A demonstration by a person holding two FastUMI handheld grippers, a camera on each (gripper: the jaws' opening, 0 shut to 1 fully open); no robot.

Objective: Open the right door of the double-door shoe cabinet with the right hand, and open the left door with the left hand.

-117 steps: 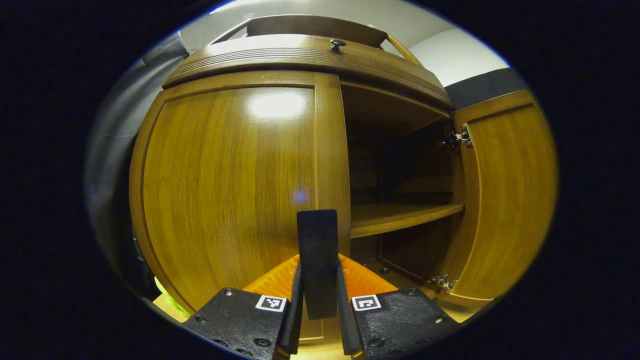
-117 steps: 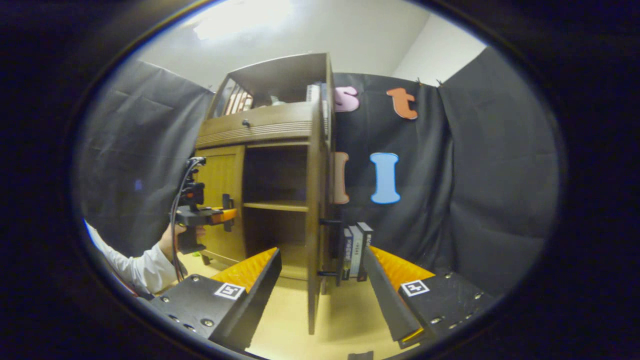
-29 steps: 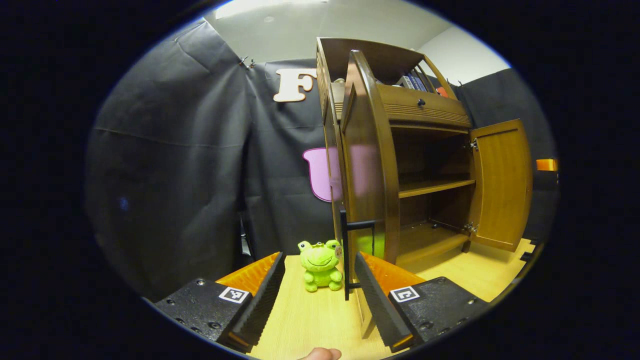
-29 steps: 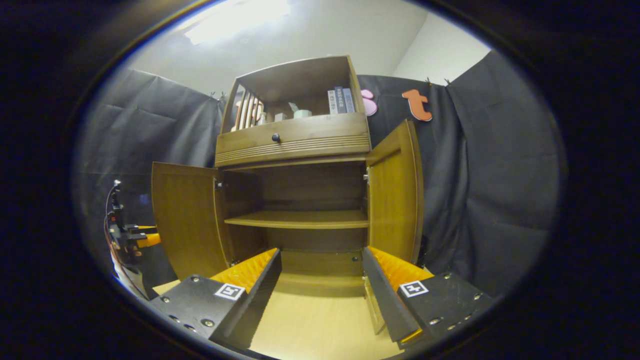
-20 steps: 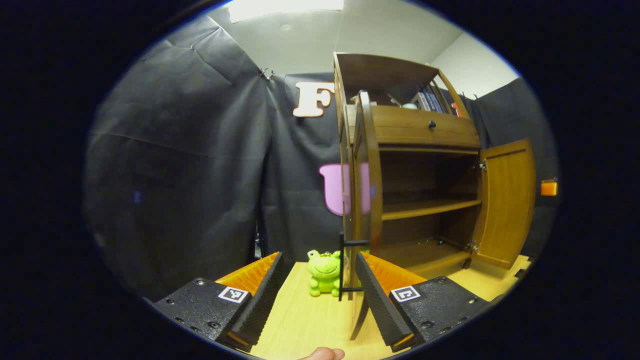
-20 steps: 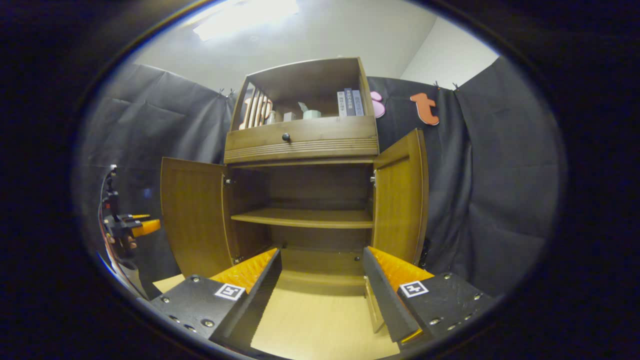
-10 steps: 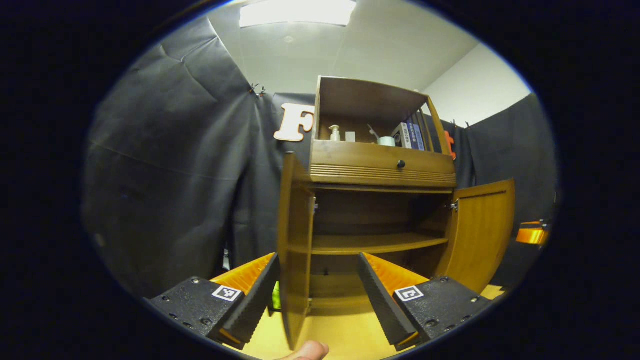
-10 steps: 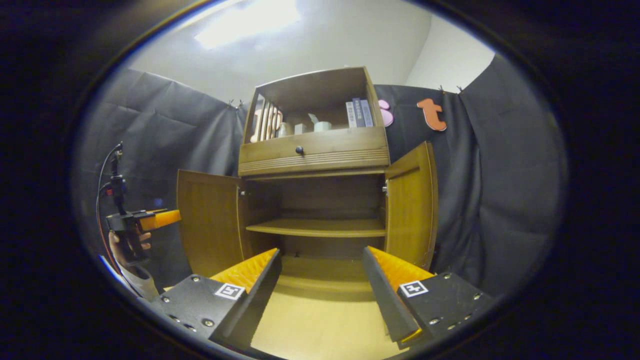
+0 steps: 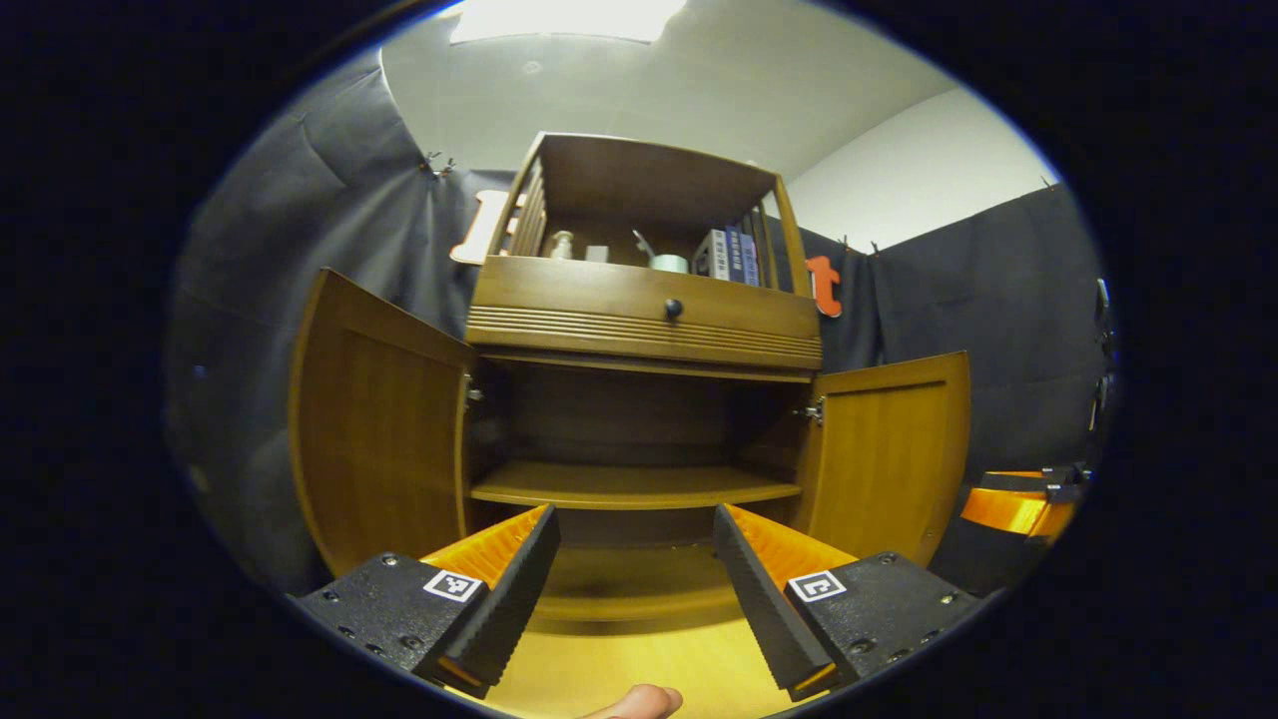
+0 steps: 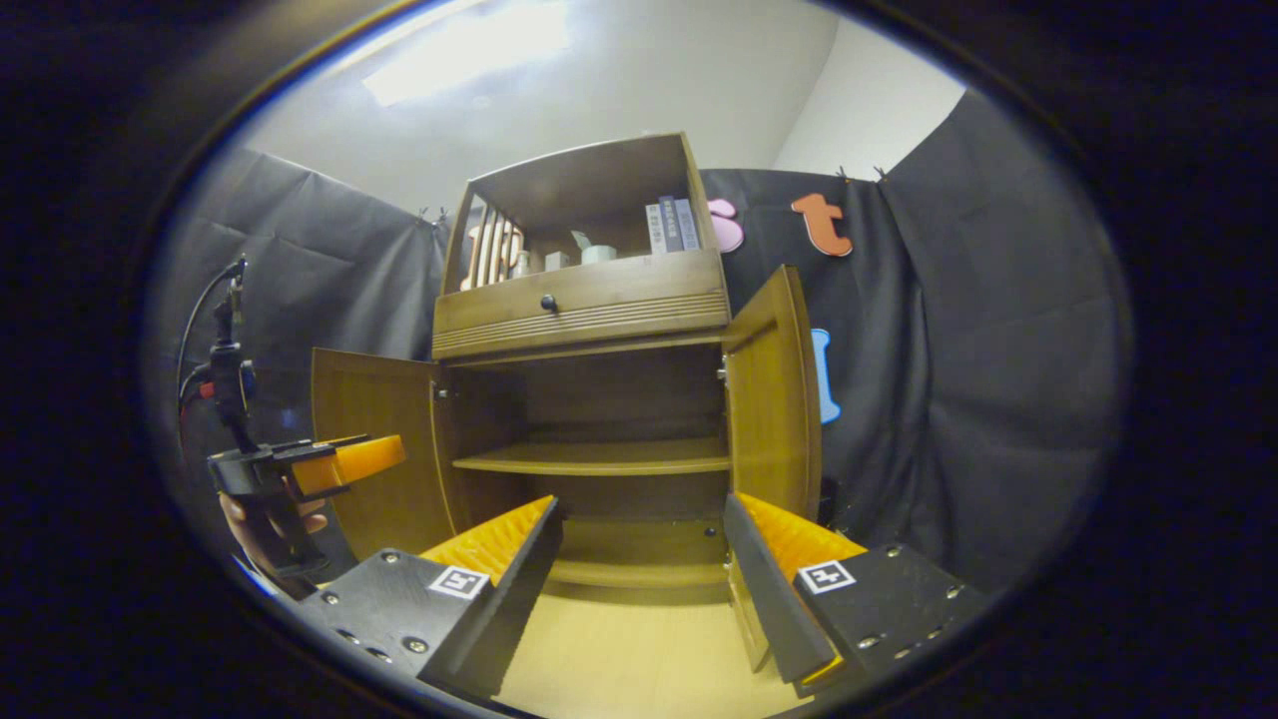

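The wooden shoe cabinet (image 9: 639,310) (image 10: 584,290) stands ahead with both doors swung wide. Its left door (image 9: 374,439) (image 10: 374,464) and right door (image 9: 884,454) (image 10: 774,389) both hang outward, baring the middle shelf (image 9: 629,487) (image 10: 599,457). My left gripper (image 9: 631,579) is open, back from the cabinet and facing its front, holding nothing. My right gripper (image 10: 639,574) is open too, also back from the front and holding nothing. In the right gripper view the left gripper (image 10: 334,461) shows at far left in a hand (image 10: 262,519). The right gripper (image 9: 1018,499) peeks in at the left gripper view's right edge.
The cabinet's top shelf holds books (image 9: 731,255) (image 10: 671,224), a bottle (image 9: 561,245) and a cup (image 10: 597,254). A drawer with a round knob (image 9: 673,309) (image 10: 547,302) sits above the doors. Light wooden floor (image 9: 649,659) (image 10: 639,649) runs in front. A fingertip (image 9: 639,702) shows at the bottom.
The left door, once closed with my left gripper at its handle, has swung fully open. My left gripper has let go, backed off and turned rightward until it faces the cabinet's front.
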